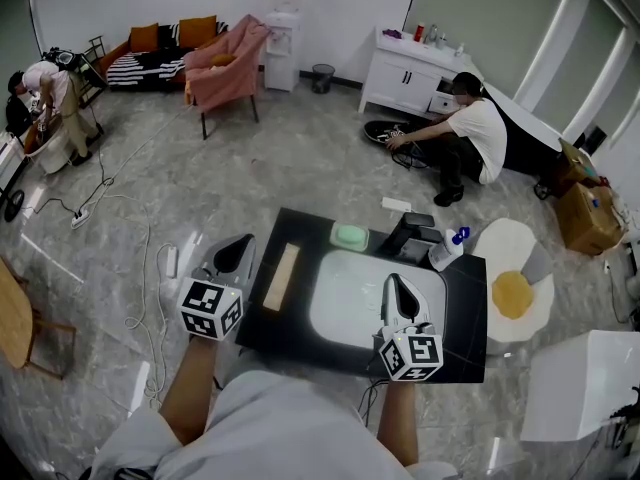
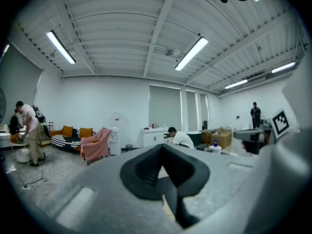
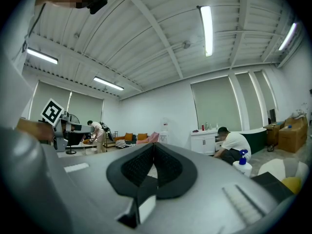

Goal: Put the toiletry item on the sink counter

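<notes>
Just past right fingers (image 1: 396,290) (closed): bottle (image 1: 447,249).

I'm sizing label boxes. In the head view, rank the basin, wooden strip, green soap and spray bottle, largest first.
1. basin
2. wooden strip
3. green soap and spray bottle: these look about alike, so I won't rank them.

The counter (image 1: 465,313) is viewed from close overhead, steeply downward, by the head view. The room is looked across, nearly level, from its near edge by both gripper views; the white cabinet (image 3: 204,141) and crouching person (image 2: 178,138) are shared by all three.
</notes>
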`<action>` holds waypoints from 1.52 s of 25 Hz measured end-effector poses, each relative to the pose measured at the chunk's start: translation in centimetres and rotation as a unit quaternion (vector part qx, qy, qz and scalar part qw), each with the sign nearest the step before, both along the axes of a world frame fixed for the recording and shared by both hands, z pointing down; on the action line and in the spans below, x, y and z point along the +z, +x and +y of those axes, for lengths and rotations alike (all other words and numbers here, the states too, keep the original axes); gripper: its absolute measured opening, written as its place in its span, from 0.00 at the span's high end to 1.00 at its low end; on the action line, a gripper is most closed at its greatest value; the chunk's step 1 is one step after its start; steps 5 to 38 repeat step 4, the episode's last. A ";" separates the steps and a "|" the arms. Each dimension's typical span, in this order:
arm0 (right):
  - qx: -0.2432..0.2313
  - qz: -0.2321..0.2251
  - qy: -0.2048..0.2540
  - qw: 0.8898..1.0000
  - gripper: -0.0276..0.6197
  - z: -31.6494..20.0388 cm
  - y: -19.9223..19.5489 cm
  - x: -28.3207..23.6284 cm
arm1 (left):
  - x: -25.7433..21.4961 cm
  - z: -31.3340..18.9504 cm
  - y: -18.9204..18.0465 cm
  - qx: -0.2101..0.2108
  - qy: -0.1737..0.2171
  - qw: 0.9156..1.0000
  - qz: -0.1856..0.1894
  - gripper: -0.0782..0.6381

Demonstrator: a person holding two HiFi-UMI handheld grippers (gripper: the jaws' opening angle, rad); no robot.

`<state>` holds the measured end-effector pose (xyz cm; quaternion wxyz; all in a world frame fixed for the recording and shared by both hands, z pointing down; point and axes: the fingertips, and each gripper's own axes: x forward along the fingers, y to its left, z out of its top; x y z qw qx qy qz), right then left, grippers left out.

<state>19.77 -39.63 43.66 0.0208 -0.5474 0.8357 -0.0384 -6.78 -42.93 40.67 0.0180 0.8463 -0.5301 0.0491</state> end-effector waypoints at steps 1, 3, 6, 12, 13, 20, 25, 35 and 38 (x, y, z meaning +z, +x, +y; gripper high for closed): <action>0.000 0.000 0.000 1.000 0.95 -0.1 0.0 0.0 | 0.0 -0.1 0.1 0.001 0.000 1.000 0.000 0.89; 0.001 0.001 0.001 1.000 0.95 -0.3 0.0 0.1 | 0.1 -0.2 0.2 0.003 0.000 1.000 -0.002 0.89; 0.001 0.001 0.001 1.000 0.95 -0.4 0.0 0.1 | 0.0 -0.3 0.2 0.003 0.001 1.000 -0.002 0.89; 0.001 0.001 0.001 1.000 0.95 -0.4 0.0 0.1 | 0.0 -0.3 0.2 0.003 0.001 1.000 -0.002 0.89; 0.001 0.001 0.001 1.000 0.95 -0.4 0.0 0.1 | 0.0 -0.3 0.2 0.003 0.001 1.000 -0.002 0.89; 0.001 0.001 0.001 1.000 0.95 -0.4 0.0 0.1 | 0.0 -0.3 0.2 0.003 0.001 1.000 -0.002 0.89; 0.001 0.001 0.001 1.000 0.95 -0.4 0.0 0.1 | 0.0 -0.3 0.2 0.003 0.001 1.000 -0.002 0.89; 0.001 0.001 0.001 1.000 0.95 -0.4 0.0 0.1 | 0.0 -0.3 0.2 0.003 0.001 1.000 -0.002 0.89; 0.001 0.001 0.001 1.000 0.95 -0.4 0.0 0.1 | 0.0 -0.3 0.2 0.003 0.001 1.000 -0.002 0.89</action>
